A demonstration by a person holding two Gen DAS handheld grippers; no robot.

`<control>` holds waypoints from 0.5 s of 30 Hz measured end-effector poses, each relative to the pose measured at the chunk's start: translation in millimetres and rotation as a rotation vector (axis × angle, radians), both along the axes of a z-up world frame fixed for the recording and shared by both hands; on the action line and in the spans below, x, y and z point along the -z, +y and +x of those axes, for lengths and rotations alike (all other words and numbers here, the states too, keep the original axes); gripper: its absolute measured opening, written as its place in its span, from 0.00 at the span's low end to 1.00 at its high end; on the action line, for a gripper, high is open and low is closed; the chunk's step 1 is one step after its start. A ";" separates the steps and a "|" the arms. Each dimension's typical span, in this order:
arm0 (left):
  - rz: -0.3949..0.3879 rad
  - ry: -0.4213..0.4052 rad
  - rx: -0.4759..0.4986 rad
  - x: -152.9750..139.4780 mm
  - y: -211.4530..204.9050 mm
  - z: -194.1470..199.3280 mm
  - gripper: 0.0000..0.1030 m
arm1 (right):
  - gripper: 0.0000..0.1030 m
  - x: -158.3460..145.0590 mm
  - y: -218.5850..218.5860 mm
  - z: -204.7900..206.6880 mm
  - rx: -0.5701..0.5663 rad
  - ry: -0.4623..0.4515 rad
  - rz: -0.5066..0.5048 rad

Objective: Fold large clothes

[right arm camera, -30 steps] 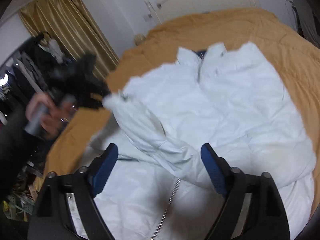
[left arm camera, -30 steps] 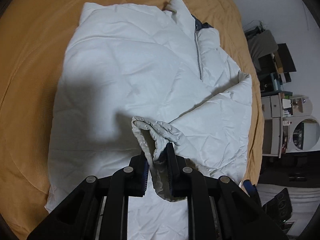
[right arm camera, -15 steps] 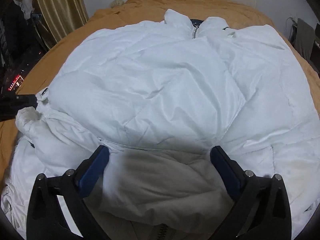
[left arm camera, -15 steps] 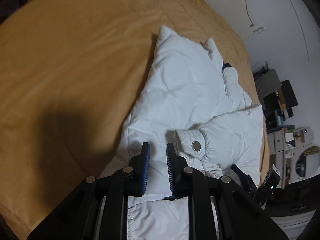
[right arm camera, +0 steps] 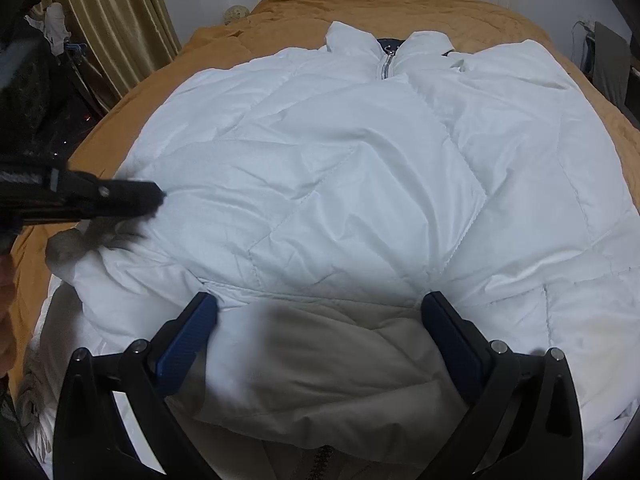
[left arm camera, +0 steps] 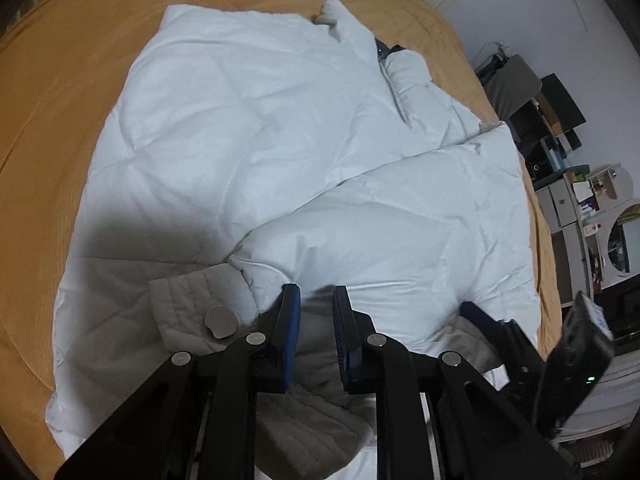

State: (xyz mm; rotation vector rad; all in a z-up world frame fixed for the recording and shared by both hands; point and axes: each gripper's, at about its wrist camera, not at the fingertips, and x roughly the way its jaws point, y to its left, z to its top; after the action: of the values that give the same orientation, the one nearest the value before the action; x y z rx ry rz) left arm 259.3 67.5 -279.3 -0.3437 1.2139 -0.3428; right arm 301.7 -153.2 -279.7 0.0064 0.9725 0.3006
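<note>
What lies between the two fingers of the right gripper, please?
In the right wrist view, the right gripper stands wide open over the white jacket. Between its fingers lies a shadowed fold of that jacket; the pads do not press on it.

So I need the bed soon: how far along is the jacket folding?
Partly done. The white quilted puffer jacket lies zipped and flat on the orange bedspread, with both sleeves folded across its front. The left tongs are shut at a sleeve, apparently holding nothing; the right tongs are open over the hem. Still left: folding the body up from the hem.
</note>
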 end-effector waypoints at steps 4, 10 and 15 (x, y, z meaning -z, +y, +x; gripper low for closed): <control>0.003 -0.032 -0.035 10.3 4.7 -2.7 0.16 | 0.97 -25.3 -18.3 -11.9 0.024 -0.040 -0.003; 0.218 -0.174 -0.043 -13.1 -16.9 -18.9 0.16 | 0.97 -49.6 -94.3 -17.5 0.207 -0.073 -0.109; 0.318 -0.387 -0.035 -71.2 -51.9 -59.7 0.17 | 0.98 4.6 -133.4 8.4 0.274 0.035 -0.153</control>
State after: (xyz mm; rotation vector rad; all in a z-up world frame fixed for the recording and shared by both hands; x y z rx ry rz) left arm 199.6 15.6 -208.1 -0.0190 0.8616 -0.1700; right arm 310.1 -286.6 -284.3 0.0057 1.0138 -0.0261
